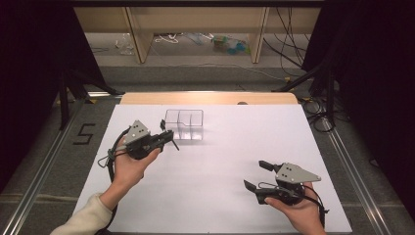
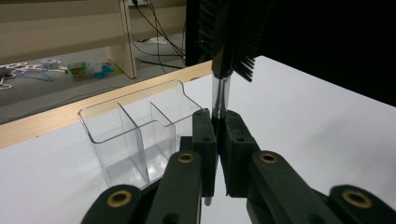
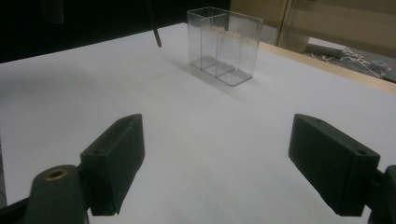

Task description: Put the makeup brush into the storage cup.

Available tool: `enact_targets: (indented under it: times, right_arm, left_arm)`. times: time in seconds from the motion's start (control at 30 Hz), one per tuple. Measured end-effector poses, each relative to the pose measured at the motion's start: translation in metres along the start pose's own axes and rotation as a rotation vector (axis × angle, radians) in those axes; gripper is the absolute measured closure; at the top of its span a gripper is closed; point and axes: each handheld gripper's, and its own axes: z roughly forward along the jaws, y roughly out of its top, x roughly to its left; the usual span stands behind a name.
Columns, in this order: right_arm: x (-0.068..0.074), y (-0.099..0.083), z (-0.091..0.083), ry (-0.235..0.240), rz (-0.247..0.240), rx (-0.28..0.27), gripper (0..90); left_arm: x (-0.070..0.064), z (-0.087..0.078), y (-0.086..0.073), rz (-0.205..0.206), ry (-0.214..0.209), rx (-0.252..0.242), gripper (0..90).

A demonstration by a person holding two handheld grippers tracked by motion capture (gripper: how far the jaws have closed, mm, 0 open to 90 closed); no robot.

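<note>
One brush point(image 2: 227, 35) is pinched by its thin handle in the left tongs point(image 1: 166, 137), just left of the clear box point(image 1: 184, 124). In the left gripper view the brush stands up long and straight from the jaws, bristles on top. The box sits right beside it, far on the white tabletop point(image 1: 220, 166), with little walls inside making slots. The right tongs point(image 1: 255, 175) are wide open, hold nothing, and stay near and well apart from the box. The brush tip is cut off at the top, and the handle's low end is hidden.
</note>
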Motion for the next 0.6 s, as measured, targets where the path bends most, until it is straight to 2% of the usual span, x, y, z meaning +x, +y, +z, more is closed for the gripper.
enact_targets:
  times: [0.13, 0.27, 0.6]
  right_arm:
    - [0.0004, -0.0004, 0.0012, 0.005, 0.007, -0.019, 19.5]
    - [0.0003, 0.0000, -0.0001, 0.002, 0.002, 0.002, 19.5]
    - [0.0006, -0.0005, 0.0010, 0.004, 0.007, -0.017, 19.5]
  left_arm:
    - [0.0024, -0.0003, 0.0007, 0.002, 0.009, 0.003, 85.0]
    - [0.0034, 0.0004, 0.0011, -0.004, 0.015, 0.006, 85.0]
    - [0.0048, 0.0016, 0.0022, -0.005, 0.021, 0.008, 85.0]
